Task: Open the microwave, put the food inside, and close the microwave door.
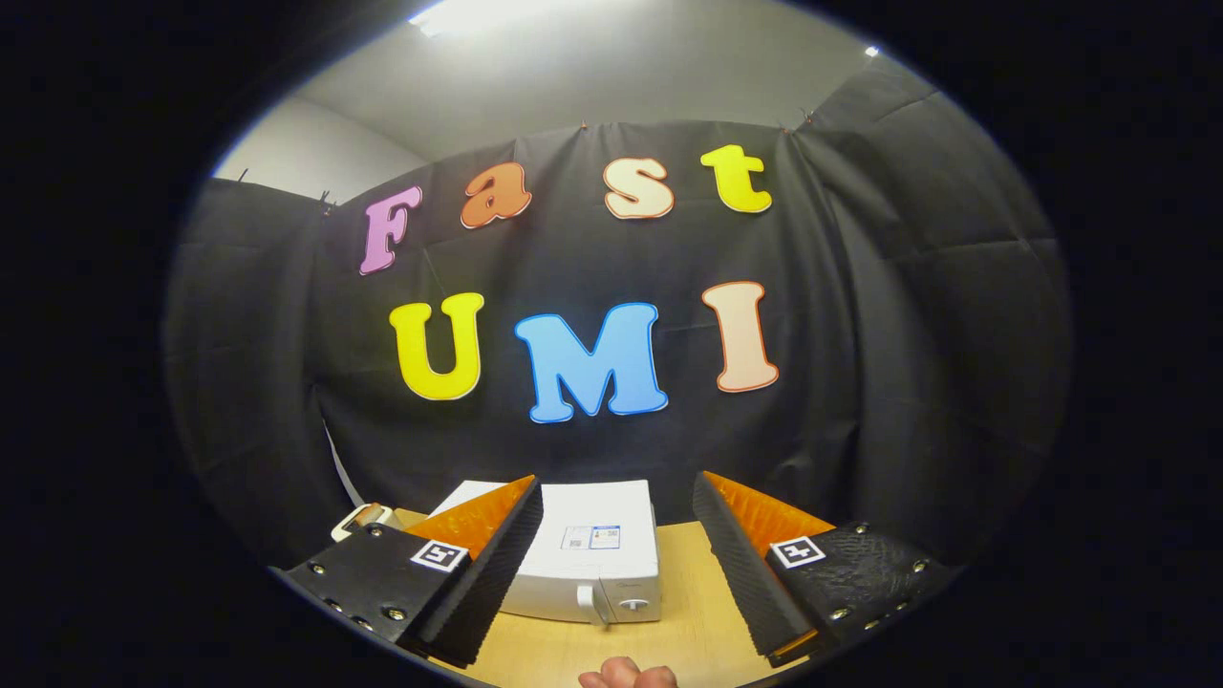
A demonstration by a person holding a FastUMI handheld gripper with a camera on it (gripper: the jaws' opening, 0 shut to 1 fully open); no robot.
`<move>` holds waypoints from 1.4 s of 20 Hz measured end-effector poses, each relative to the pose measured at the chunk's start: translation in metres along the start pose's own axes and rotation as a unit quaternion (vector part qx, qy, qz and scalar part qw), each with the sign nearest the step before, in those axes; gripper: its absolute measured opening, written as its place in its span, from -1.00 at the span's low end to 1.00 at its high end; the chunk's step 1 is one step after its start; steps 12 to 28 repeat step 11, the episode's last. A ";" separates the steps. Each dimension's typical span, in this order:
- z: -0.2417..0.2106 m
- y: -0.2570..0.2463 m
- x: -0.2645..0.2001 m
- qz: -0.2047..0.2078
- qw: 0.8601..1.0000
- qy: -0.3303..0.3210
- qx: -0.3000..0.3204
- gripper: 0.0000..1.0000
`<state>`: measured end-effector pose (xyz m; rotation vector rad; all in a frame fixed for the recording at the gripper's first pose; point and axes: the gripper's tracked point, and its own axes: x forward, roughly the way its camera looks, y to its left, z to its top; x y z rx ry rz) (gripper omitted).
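Gripper [616, 535]: fingers spread wide, empty, raised above the table [688, 631].
Microwave [588, 559]: door closed, below and ahead, between the fingers.
Handle [600, 604]: faces the gripper.

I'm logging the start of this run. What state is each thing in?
Microwave: door shut, upright on the table, beyond the fingers.
Gripper: open, fingers wide apart, holding nothing, raised above the table.
Table: wooden top, bearing the microwave.
Hand: fingertips resting at the table's near edge, holding nothing that can be seen.
Handled item left of the microwave: partly hidden, state unclear.
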<state>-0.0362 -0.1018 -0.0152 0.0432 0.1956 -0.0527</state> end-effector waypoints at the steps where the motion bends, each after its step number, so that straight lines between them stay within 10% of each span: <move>1: -0.004 -0.001 0.001 -0.001 1.000 0.004 0.000 0.99; 28: -0.007 -0.015 0.027 -0.021 0.999 -0.035 0.004 0.99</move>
